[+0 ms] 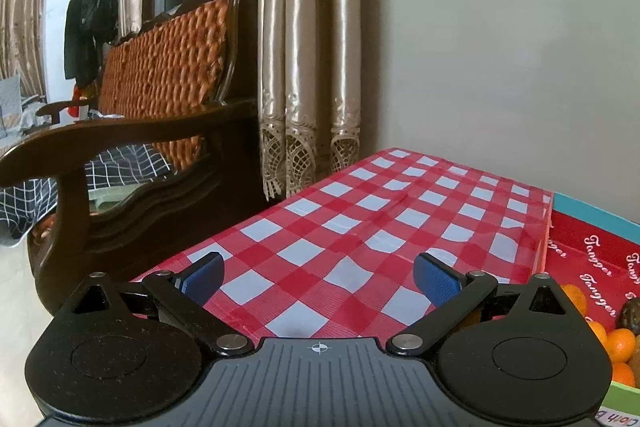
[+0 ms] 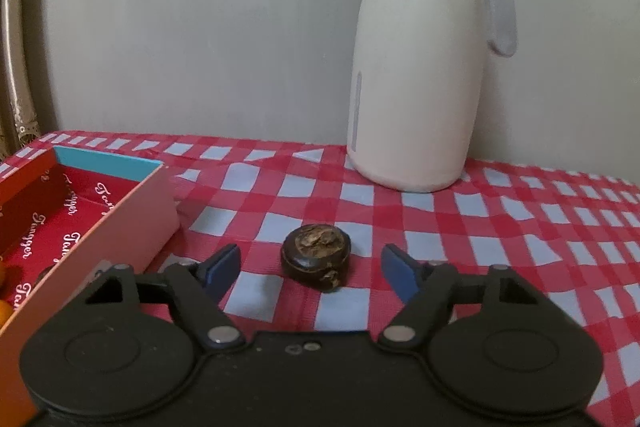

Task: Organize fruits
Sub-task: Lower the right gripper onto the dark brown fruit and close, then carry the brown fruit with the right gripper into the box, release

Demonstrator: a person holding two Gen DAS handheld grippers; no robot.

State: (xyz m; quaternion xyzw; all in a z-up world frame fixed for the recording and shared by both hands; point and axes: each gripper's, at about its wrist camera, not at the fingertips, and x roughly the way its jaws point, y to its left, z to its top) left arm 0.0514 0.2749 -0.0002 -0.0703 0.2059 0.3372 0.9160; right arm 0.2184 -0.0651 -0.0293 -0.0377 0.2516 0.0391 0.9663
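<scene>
A dark brown, wrinkled round fruit (image 2: 316,257) lies on the red-and-white checked tablecloth (image 2: 480,227). My right gripper (image 2: 314,267) is open, its blue pads (image 2: 222,269) on either side of the fruit without touching it. A red box (image 2: 132,215) printed "Tangper" stands to the left, with orange fruit at its near end. In the left wrist view my left gripper (image 1: 318,277) is open and empty above the checked cloth (image 1: 340,227). The same box (image 1: 592,251) is at the right, holding small orange fruits (image 1: 620,345) and a dark fruit (image 1: 631,313).
A cream and grey thermos jug (image 2: 420,67) stands at the back of the table against the wall. A dark wooden sofa (image 1: 152,131) with a woven orange back sits left of the table, with beige curtains (image 1: 308,47) behind it.
</scene>
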